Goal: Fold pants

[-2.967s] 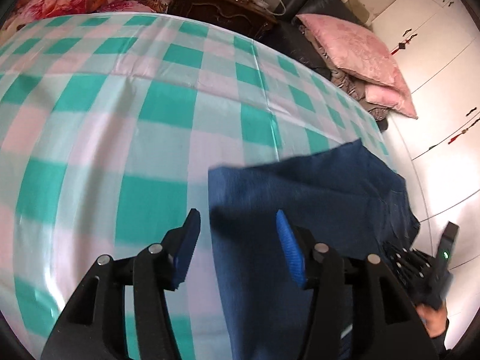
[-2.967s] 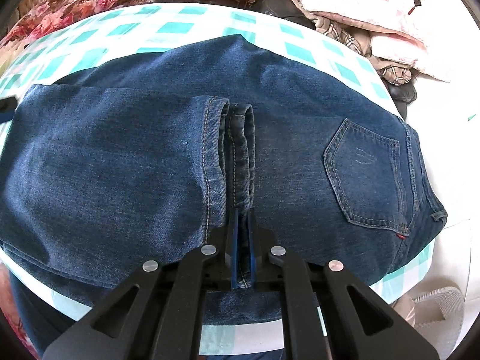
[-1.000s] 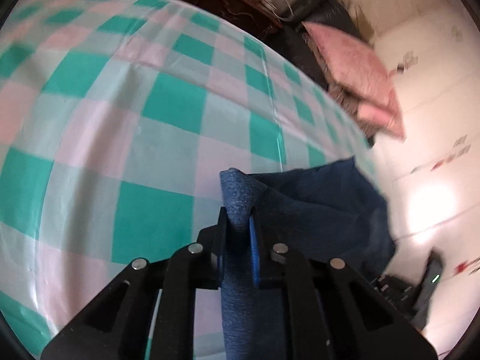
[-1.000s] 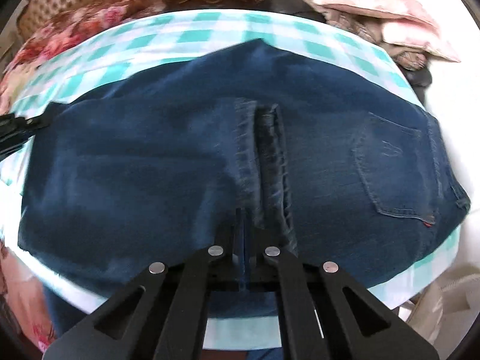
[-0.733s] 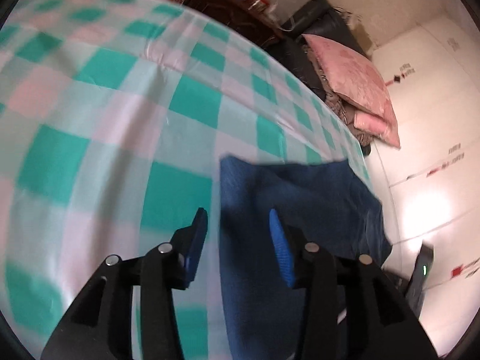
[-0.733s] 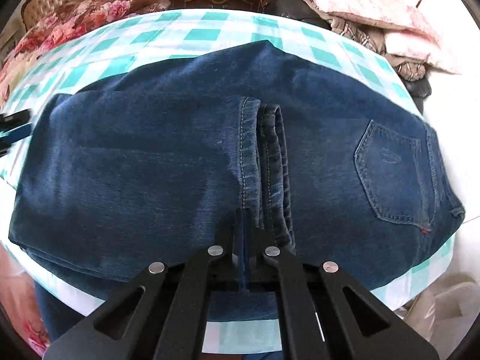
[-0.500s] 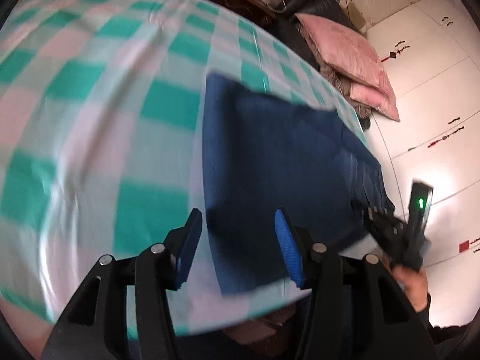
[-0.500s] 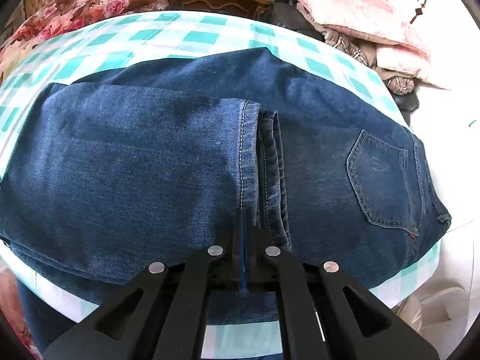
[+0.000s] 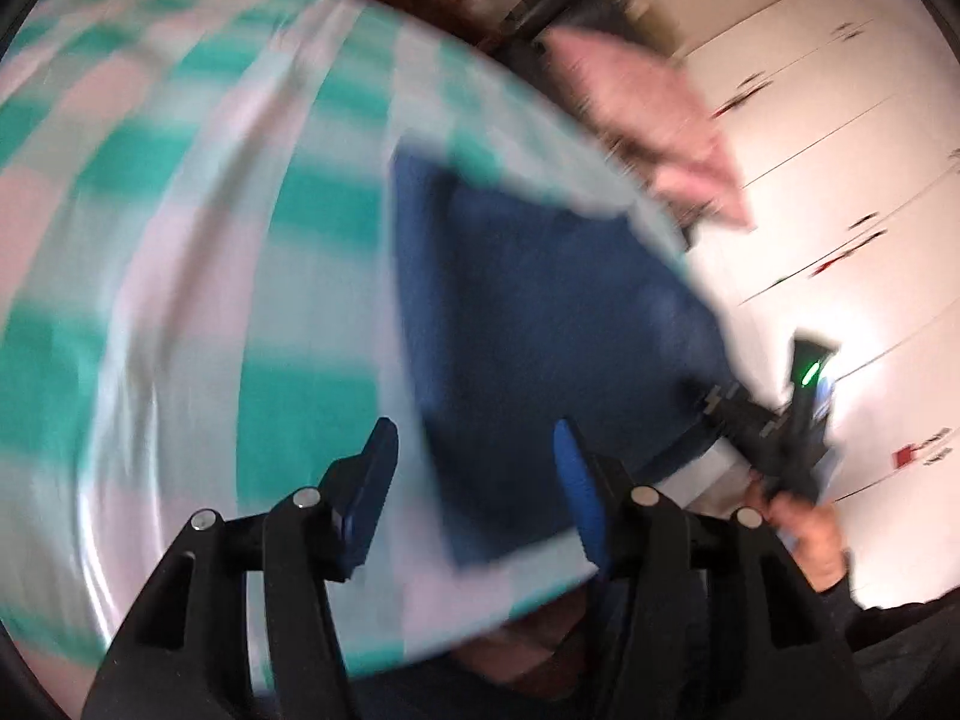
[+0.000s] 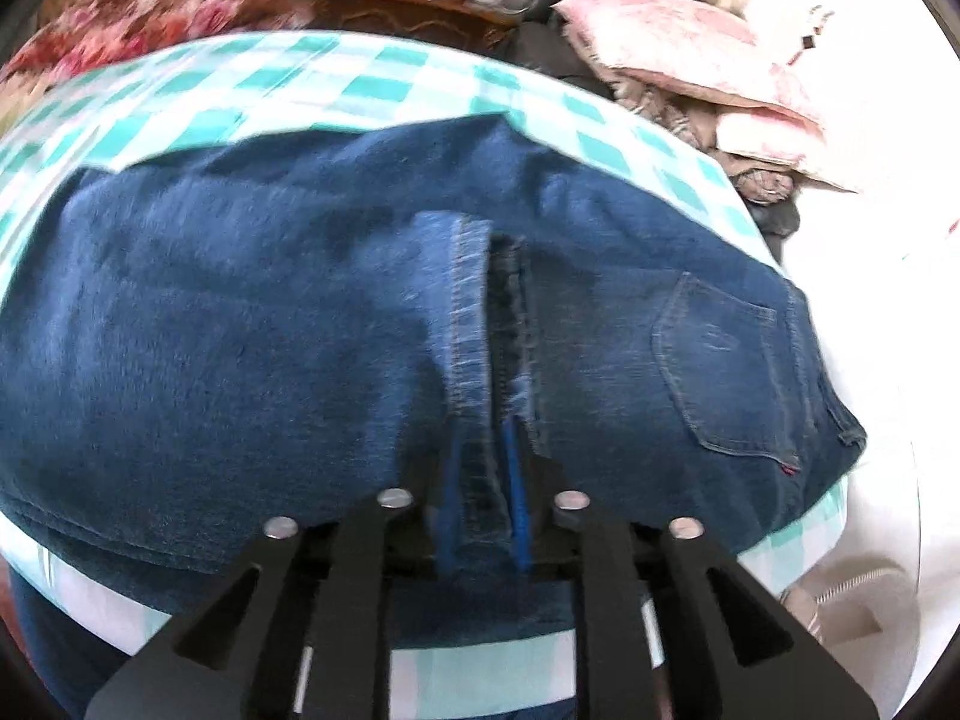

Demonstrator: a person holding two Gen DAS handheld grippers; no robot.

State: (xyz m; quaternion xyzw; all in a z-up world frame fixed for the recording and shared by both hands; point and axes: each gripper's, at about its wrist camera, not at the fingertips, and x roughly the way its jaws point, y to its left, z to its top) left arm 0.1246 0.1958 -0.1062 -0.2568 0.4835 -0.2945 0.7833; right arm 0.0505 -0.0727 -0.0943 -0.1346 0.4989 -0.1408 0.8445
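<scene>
The dark blue jeans (image 10: 270,324) lie folded on the green-and-white checked table, legs doubled over, with a back pocket (image 10: 726,360) at the right. My right gripper (image 10: 483,456) stands at the near edge with the leg hems (image 10: 474,312) between its blue pads; the jaws are slightly parted around the hems. In the blurred left wrist view the jeans (image 9: 540,312) lie ahead and to the right. My left gripper (image 9: 474,468) is open and empty, raised above the jeans' left near corner. The right gripper also shows in the left wrist view (image 9: 774,420), held by a hand.
Pink pillows (image 10: 678,54) and dark bedding lie on a sofa beyond the table's far right. A wooden cabinet (image 10: 414,6) with small items stands behind the table. A floral cover (image 10: 150,18) lies at the far left. White cupboard doors (image 9: 840,120) fill the right.
My left gripper let go of the jeans' folded edge, opened and pulled back and up. My right gripper's jaws have loosened from tight shut to slightly parted on the hems.
</scene>
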